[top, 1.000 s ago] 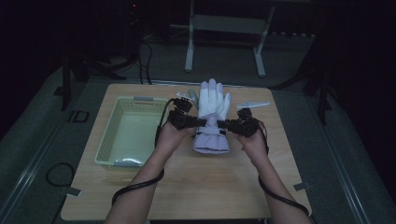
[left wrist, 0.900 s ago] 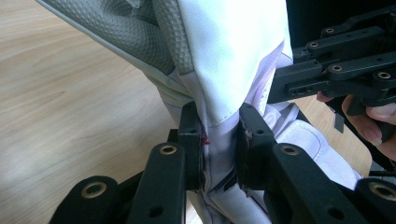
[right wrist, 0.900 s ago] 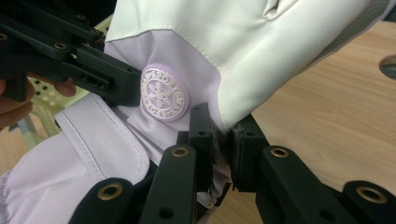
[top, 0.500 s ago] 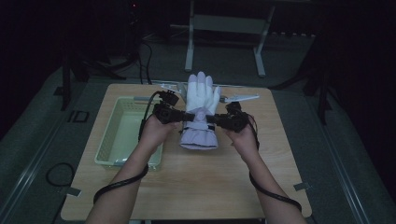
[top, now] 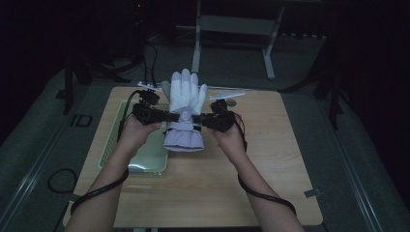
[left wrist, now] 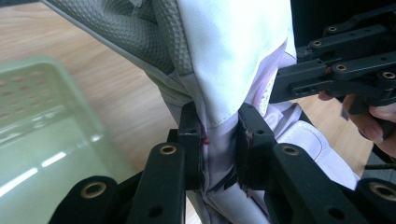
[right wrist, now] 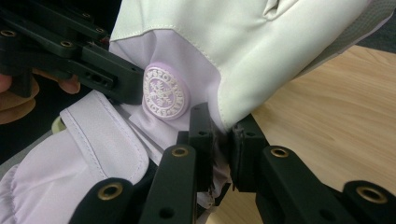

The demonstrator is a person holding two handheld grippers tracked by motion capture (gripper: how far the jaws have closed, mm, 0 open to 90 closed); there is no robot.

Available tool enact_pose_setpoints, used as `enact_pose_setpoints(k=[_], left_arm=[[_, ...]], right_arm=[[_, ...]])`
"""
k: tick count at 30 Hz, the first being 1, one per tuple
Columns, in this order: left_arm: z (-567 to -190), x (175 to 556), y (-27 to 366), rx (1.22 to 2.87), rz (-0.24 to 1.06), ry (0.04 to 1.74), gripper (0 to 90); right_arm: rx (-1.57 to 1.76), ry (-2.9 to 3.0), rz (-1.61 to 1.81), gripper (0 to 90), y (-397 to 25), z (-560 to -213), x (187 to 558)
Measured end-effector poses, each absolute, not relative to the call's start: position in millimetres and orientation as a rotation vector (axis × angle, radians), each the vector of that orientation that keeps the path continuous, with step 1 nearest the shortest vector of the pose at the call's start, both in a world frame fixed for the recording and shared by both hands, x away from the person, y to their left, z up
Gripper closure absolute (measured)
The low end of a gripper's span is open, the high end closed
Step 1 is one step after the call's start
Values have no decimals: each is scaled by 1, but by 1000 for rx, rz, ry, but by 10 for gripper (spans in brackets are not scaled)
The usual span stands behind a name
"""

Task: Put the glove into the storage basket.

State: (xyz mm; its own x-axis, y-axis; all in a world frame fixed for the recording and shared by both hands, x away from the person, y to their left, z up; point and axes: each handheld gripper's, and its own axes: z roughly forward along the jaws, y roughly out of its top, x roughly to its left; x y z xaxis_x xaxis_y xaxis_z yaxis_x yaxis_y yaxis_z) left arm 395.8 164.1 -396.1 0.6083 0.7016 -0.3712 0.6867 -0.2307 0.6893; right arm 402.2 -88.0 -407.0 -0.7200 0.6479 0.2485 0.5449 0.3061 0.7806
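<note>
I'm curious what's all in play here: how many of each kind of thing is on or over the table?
Gloves: 1, the glove, held up by both claws
Claws: 2, the left claw and the right claw
Trays: 1, the green tray
Total: 4

Wood table w/ green tray on left side.
</note>
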Motion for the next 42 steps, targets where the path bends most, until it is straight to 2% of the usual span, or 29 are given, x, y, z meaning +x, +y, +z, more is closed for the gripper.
enact_pose_setpoints(k=[11, 22, 36, 42], left_arm=[[-400, 388, 216, 1951, 48, 1161, 749], [-420, 380, 266, 1927, 43, 1225, 749], [-493, 382, 283, 1936, -30, 1309, 744], [-509, 385, 277, 1980, -32, 1372, 742]], right_arm=[[1110, 2465, 1368, 810, -31, -410, 400], [1104, 2519, 1340, 809, 26, -428, 400], [1119, 2609, 1098, 809, 61, -483, 400], [1128, 2650, 963, 810, 72, -502, 401]])
